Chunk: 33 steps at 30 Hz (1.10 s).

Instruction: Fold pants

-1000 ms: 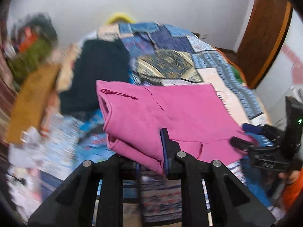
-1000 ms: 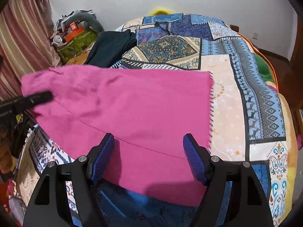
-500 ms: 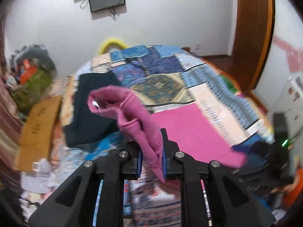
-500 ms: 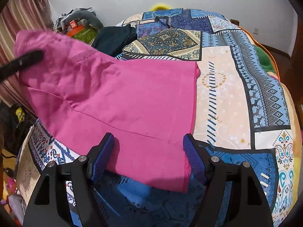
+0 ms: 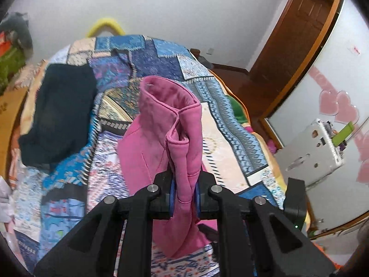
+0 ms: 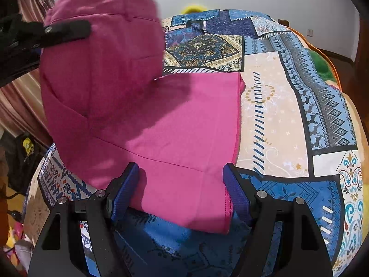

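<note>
The pink pants [image 6: 180, 124] lie partly on the patchwork bedspread [image 6: 276, 115]. My left gripper [image 5: 183, 196] is shut on the waistband end of the pants [image 5: 170, 120] and holds it lifted above the bed; that raised end [image 6: 103, 53] and the left gripper [image 6: 62, 31] show at the upper left of the right wrist view. My right gripper [image 6: 181, 191] is open, its jaws either side of the flat leg end near the bed's front edge. It touches nothing that I can see.
A dark garment [image 5: 57, 113] lies on the bed's left side. A wooden door [image 5: 297, 37] and a white appliance [image 5: 316, 152] stand to the right. Clutter and a curtain [image 6: 20, 106] sit left of the bed.
My left gripper has lifted the waistband end up off the bed and carried it over toward the leg end. The right gripper has stayed open in place.
</note>
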Tool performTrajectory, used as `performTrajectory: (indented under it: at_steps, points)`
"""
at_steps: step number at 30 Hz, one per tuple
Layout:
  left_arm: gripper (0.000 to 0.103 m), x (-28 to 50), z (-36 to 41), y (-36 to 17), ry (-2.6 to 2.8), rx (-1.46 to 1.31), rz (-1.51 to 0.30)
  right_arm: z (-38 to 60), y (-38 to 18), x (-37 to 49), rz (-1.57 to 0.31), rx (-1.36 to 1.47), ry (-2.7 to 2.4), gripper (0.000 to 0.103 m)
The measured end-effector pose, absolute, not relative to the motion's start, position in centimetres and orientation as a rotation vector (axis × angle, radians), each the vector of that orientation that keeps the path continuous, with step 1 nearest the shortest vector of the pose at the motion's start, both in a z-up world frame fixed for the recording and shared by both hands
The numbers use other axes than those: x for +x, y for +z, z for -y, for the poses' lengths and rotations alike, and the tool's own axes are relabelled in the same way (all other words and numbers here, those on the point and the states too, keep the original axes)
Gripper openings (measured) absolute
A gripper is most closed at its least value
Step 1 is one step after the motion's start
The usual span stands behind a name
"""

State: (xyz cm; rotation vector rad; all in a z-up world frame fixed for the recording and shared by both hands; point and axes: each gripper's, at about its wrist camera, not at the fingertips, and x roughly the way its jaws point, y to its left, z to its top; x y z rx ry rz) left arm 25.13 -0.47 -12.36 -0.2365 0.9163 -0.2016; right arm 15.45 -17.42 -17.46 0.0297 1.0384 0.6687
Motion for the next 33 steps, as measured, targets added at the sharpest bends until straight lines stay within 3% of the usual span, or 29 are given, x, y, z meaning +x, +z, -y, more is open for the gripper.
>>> performTrajectory:
  at_steps: [13,16,18,22,29,33]
  points:
    - [0.013,26.7,5.0,-16.4,-0.298,-0.183,-1.054,17.5,-17.5,15.5,-1.045,0.049,0.681,0.072]
    - [0.027,26.7,5.2,-17.2,-0.314,-0.186,-1.093,17.5,-17.5,15.6,-1.045,0.05,0.681,0.072]
    - [0.044,26.5,5.5,-17.2,-0.32,-0.154,-1.091,17.5,-17.5,15.6,-1.044,0.051,0.681,0.072]
    - [0.049,26.0,5.1,-16.5,-0.29,-0.09,-1.057,17.5,-17.5,15.6,-1.046,0.054,0.683,0.072]
    - [0.071,26.4,1.1,-14.6,-0.158,-0.067,-0.962,17.7,-17.5,15.6,-1.049,0.061,0.683,0.072]
    - [0.073,27.6,-1.7,-13.9,-0.101,-0.102,-0.943,18.0,-17.5,15.4,-1.053,0.065,0.681,0.072]
